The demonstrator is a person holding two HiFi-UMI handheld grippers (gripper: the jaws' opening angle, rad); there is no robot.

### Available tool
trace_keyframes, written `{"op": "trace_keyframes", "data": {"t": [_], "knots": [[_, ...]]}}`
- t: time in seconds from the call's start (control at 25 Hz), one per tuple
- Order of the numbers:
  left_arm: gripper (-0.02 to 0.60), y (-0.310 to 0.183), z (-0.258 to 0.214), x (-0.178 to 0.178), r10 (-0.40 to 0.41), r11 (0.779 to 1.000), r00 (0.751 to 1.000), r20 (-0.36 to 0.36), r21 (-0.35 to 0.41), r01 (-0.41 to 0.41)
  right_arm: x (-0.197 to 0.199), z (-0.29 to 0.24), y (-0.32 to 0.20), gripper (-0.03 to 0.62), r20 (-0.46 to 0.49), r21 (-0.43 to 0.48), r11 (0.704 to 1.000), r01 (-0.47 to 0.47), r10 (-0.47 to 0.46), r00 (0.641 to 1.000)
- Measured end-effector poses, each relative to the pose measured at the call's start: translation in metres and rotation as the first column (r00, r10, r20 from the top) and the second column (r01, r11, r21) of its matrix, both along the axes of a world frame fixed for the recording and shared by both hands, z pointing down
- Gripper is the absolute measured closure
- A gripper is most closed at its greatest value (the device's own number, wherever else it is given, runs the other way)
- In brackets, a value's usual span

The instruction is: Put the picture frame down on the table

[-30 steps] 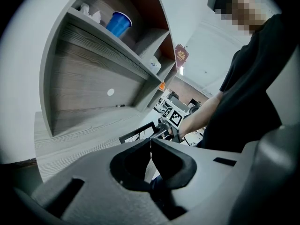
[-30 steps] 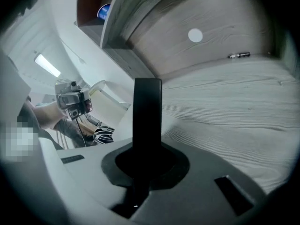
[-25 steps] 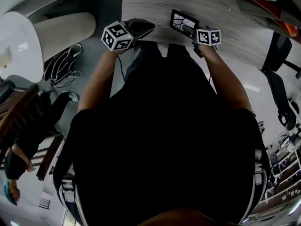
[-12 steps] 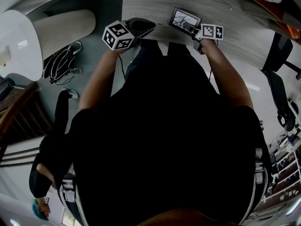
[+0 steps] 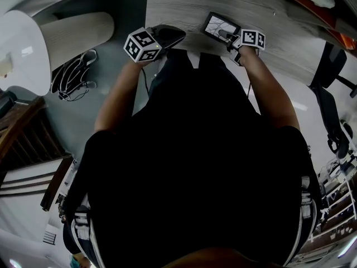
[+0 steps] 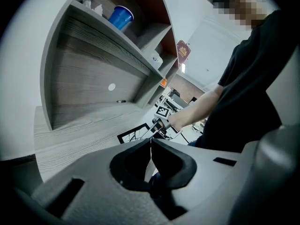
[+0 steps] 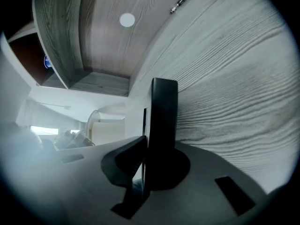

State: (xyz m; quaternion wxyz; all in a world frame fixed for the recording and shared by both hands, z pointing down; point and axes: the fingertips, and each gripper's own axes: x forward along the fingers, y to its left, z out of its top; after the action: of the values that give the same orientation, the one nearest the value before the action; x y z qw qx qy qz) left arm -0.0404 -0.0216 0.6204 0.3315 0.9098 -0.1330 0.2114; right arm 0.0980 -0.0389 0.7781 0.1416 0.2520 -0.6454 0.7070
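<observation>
The black picture frame [image 5: 220, 25] with a branch drawing rests low on the grey wooden table [image 5: 178, 4], near its front edge. My right gripper [image 5: 230, 36] is shut on the frame's near edge. In the right gripper view the frame [image 7: 163, 111] stands edge-on between the jaws, which have just eased open slightly with the frame still between them. My left gripper [image 5: 170, 34] hovers at the table's front edge, left of the frame, shut and empty; its jaws meet [image 6: 151, 142]. From the left gripper view the frame [image 6: 132, 134] appears flat on the tabletop.
A shelf unit with a blue cup [image 6: 121, 17] rises at the table's back. A small metal pin [image 7: 179, 3] lies on the tabletop. A white round table [image 5: 19, 49] and cables [image 5: 72, 77] are on the floor at left, an office chair [image 5: 330, 88] at right.
The right gripper has rolled and the frame has tipped from more upright to nearly flat on the table. The left gripper has barely moved. A person at lower left has walked out of view.
</observation>
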Motion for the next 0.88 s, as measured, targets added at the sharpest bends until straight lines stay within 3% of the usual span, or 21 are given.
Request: {"op": "trace_keyframes", "data": {"t": [0.52,0.88], "knots": [[0.563,0.0051,0.0007,-0.0035,-0.006,1.000,1.000,-0.002,-0.006,0.006,-0.0007,0.0011,-0.0007,0.571,-0.007,-0.003,1.000,-0.001,0.001,1.000],[0.563,0.0052,-0.0037,-0.0018,-0.009,1.000,1.000,-0.005,0.014,0.009,-0.0014,-0.0014,-0.0027,0.563,-0.086,-0.002,0.999,0.040,-0.040,0.995]]}}
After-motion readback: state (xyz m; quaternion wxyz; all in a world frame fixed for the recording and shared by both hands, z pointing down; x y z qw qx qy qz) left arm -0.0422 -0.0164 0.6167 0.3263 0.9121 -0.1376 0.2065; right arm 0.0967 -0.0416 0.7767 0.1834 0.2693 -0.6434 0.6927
